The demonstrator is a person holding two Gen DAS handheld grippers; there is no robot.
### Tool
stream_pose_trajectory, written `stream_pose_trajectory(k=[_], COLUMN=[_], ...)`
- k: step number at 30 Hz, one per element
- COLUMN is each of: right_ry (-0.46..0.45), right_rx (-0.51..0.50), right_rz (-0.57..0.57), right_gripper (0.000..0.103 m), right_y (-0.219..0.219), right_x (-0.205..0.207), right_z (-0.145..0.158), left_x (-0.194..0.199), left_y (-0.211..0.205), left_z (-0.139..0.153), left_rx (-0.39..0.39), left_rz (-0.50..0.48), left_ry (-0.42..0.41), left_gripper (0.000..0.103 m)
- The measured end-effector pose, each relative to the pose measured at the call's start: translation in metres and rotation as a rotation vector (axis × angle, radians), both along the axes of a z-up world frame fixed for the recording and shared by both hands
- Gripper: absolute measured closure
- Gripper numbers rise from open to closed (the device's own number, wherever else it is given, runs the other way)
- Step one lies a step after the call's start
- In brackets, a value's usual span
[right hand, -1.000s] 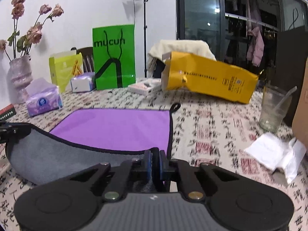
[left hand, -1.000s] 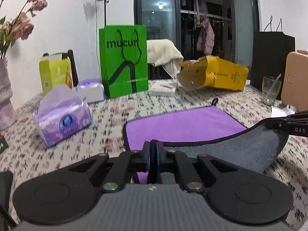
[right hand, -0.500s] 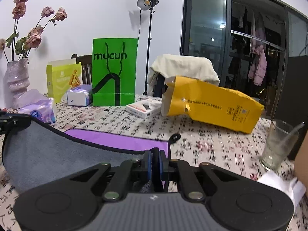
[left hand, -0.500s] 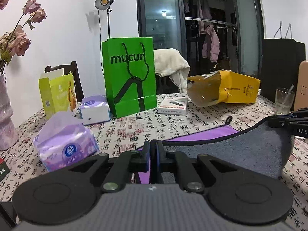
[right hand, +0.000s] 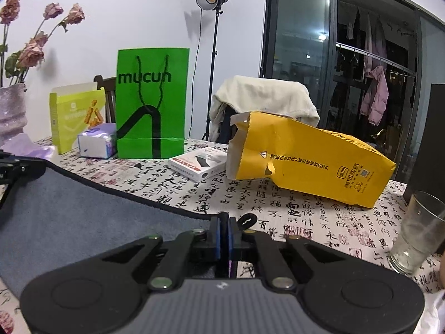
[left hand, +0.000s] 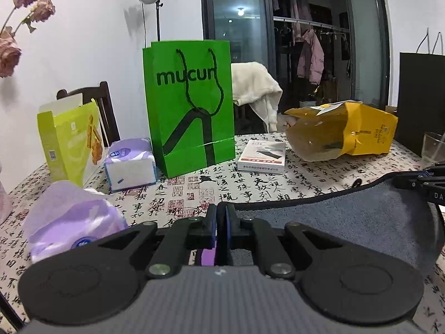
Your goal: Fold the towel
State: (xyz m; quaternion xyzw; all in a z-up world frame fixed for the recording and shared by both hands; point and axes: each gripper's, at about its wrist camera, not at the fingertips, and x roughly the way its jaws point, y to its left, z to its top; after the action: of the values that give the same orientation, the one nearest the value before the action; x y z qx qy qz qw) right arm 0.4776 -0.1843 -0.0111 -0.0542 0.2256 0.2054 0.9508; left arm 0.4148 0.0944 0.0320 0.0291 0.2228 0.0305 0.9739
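Note:
The towel (left hand: 347,217) is purple on one face and grey on the other, with a black hem. Its lifted near edge hangs stretched between the two grippers, grey face (right hand: 69,217) towards me. My left gripper (left hand: 221,217) is shut on one corner of the towel. My right gripper (right hand: 224,228) is shut on the other corner; it also shows at the right edge of the left wrist view (left hand: 422,182). A sliver of purple shows under each gripper. The rest of the towel is hidden behind the raised part.
On the calligraphy tablecloth (right hand: 306,217) stand a green mucun bag (left hand: 189,105), a yellow paper bag (right hand: 306,161), a small white box (left hand: 262,157), tissue packs (left hand: 75,220), a lime carton (left hand: 72,142) and a glass (right hand: 417,233) at right.
Both grippers have raised the towel's near edge and carried it forward. The purple face, widely visible a second ago, is now hidden behind the grey underside.

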Motion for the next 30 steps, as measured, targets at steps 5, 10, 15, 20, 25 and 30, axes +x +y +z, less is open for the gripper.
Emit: stream_pose_trajectory(k=[5,10,15,20,25,30], right_ry=[0.015,0.03,0.071,0.149,0.18,0.182], right_rx=[-0.007,0.006,0.04,0.077,0.117,0.14], right_rz=[0.003,0.004,0.009,0.007,-0.013,-0.042], right_gripper=[0.098,0.099,0.099,0.098,0.062,0.048], right_y=[0.007,0.01,0.012,0.01,0.006,0.001], right_x=[0.025,0.043,0.058,0.071,0.074,0.075], right_z=[-0.009,-0.017,-0.033,-0.046,-0.05,-0.05], left_x=[0.023,0.039,0.051,0.055,0.053,0.051], left_y=[0.006,0.013,0.021,0.024,0.025,0.025], left_z=[-0.007,-0.016,-0.035,-0.047,-0.057,-0.054], left_rx=[-0.01,-0.035,-0.058,-0.045,-0.037,-0.041], left_rz=[0.012,0.028,0.037,0.025,0.042,0.033], left_ry=[0.019,0.031,0.084,0.139,0.17,0.17], left_gripper=[0.096,0.096,0.096,0.089,0.05,0.023])
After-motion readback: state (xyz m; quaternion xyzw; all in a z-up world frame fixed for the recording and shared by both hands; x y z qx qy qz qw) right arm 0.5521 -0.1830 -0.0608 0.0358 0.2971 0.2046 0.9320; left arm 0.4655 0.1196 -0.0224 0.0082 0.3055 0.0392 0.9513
